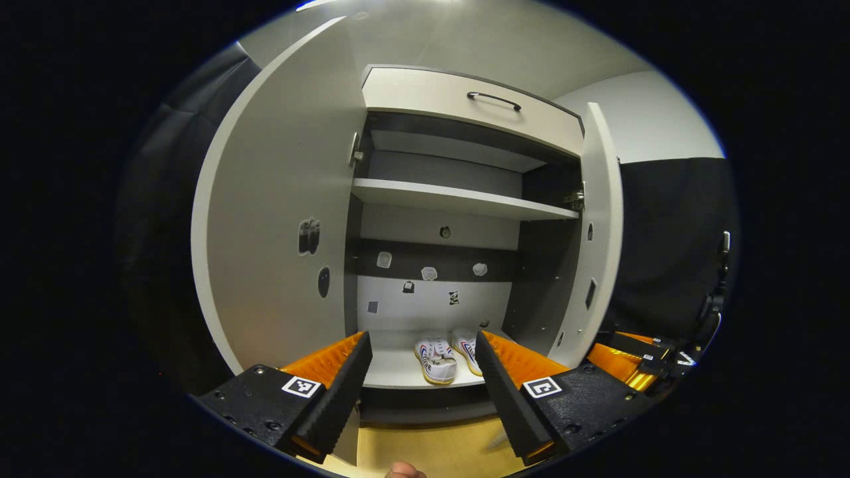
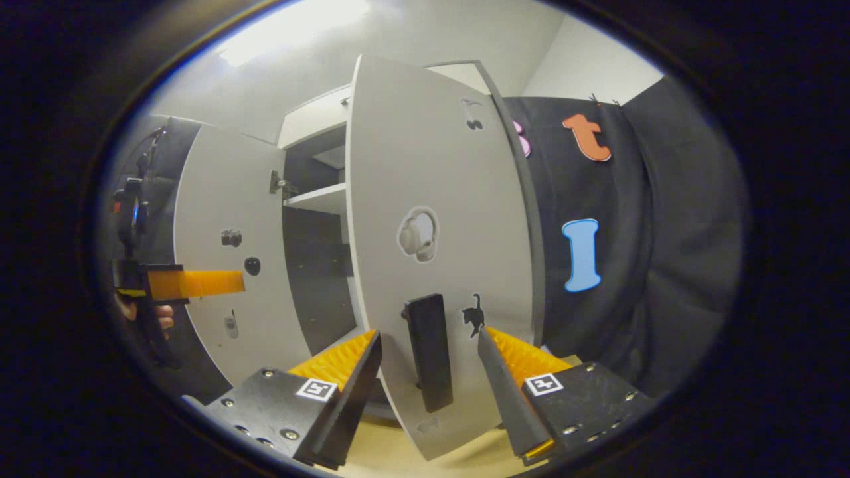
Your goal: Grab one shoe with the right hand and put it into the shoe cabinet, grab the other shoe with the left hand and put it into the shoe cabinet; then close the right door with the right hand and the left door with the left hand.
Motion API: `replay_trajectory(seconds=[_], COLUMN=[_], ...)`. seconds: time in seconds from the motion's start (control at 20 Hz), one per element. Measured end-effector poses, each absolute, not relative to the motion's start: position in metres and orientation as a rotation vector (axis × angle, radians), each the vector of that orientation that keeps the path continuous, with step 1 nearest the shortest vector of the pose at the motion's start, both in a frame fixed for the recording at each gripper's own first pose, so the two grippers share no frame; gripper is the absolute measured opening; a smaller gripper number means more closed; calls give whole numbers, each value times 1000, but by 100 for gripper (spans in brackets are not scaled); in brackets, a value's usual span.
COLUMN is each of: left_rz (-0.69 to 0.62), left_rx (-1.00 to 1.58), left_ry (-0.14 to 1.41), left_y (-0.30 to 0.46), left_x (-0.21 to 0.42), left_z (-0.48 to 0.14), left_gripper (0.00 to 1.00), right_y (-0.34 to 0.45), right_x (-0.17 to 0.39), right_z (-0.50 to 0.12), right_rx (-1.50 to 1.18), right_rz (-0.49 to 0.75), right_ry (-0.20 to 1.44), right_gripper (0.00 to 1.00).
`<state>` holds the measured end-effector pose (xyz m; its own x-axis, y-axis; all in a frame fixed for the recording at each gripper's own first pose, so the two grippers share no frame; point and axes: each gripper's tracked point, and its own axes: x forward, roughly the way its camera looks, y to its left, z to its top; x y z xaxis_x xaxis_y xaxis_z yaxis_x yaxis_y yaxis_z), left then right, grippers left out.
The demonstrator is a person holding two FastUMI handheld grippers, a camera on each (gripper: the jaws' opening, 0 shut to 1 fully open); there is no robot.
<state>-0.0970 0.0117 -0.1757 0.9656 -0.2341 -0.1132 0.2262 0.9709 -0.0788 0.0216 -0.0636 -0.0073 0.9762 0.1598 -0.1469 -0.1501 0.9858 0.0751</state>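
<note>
In the left gripper view, the shoe cabinet (image 1: 458, 199) stands with both doors swung out. Two white shoes (image 1: 435, 358) (image 1: 467, 348) lie side by side on its bottom shelf, toes toward me. My left gripper (image 1: 422, 335) is open in front of that shelf, holding nothing. The left door (image 1: 279, 232) is at my left and the right door (image 1: 601, 232) at my right. In the right gripper view, my right gripper (image 2: 428, 335) is open at the outer face of the right door (image 2: 431, 199). The door's black handle (image 2: 428, 352) stands between the fingers with a gap on each side.
A drawer front with a dark handle (image 1: 495, 99) tops the cabinet, and an upper shelf (image 1: 458, 199) is bare. The right gripper (image 1: 637, 362) shows beyond the right door's edge. A hand (image 2: 156, 315) holds the left gripper (image 2: 192, 283) before the left door (image 2: 226, 265). Light wooden floor (image 1: 431, 451) lies below.
</note>
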Motion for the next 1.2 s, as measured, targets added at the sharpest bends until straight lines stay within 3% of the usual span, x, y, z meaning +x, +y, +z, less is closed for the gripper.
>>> replay_trajectory(seconds=[0.55, 0.6, 0.7, 0.9, 1.1, 1.15, 1.2], left_rz=[-225, -229, -231, -253, -243, -234, -221], left_rx=[-83, -85, -82, -80, -63, -64, -67], left_ry=[119, 117, 113, 87, 55, 47, 37], left_y=[17, 17, 18, 19, 27, 30, 34], left_x=[-99, -100, -101, -106, -112, -114, -116], left_z=[-172, -171, -170, -160, -149, -146, -143], left_gripper=[95, 92, 96, 92, 95, 91, 95], right_y=[-30, -29, -28, -26, -22, -21, -20], right_x=[30, 31, 33, 35, 39, 41, 42], right_z=[-1, -1, -2, -3, -7, -8, -9], right_rx=[58, 56, 52, 41, 41, 40, 40], right_rz=[210, 210, 210, 206, 212, 214, 216], right_ry=[137, 137, 141, 142, 148, 150, 152], right_gripper=[87, 87, 87, 87, 87, 87, 87])
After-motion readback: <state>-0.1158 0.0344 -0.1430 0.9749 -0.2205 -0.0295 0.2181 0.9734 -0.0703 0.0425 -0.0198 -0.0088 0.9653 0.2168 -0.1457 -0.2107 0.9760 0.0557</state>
